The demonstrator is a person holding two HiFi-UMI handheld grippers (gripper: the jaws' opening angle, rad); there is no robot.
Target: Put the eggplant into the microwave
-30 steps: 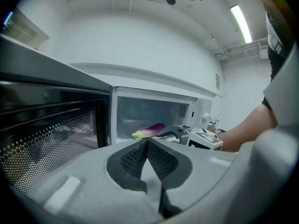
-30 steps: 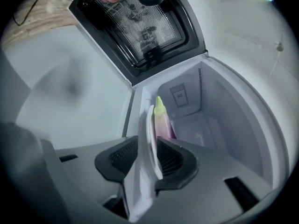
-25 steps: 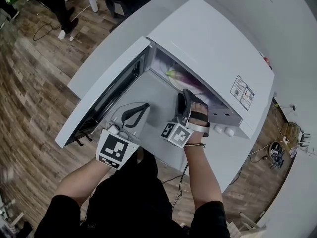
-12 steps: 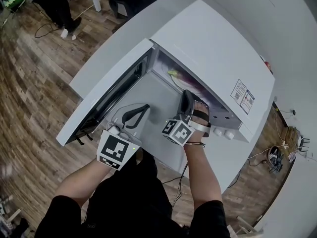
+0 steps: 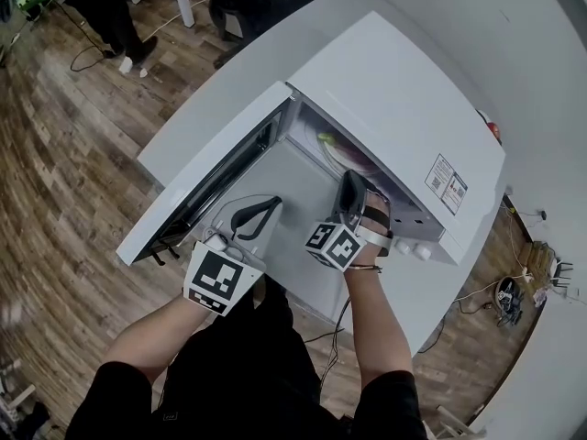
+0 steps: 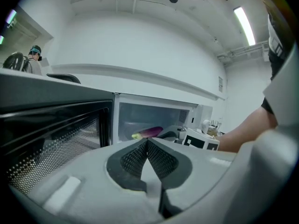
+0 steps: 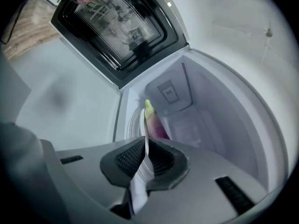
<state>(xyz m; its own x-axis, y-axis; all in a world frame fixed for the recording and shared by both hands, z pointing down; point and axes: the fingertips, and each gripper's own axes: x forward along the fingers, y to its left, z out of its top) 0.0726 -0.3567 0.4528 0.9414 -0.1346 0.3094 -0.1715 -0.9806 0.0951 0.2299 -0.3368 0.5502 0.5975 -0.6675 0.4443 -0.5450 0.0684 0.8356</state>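
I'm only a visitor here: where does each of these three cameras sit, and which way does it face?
Head view: on the person's head, looking steeply down at the open microwave; both arms, the left gripper and the right gripper show.
Left gripper view: on the left gripper, looking along its shut jaws into the microwave; the right arm shows.
Right gripper view: on the right gripper, looking into the microwave; its jaws grip the plate.
Shared: all three show the eggplant and the door.
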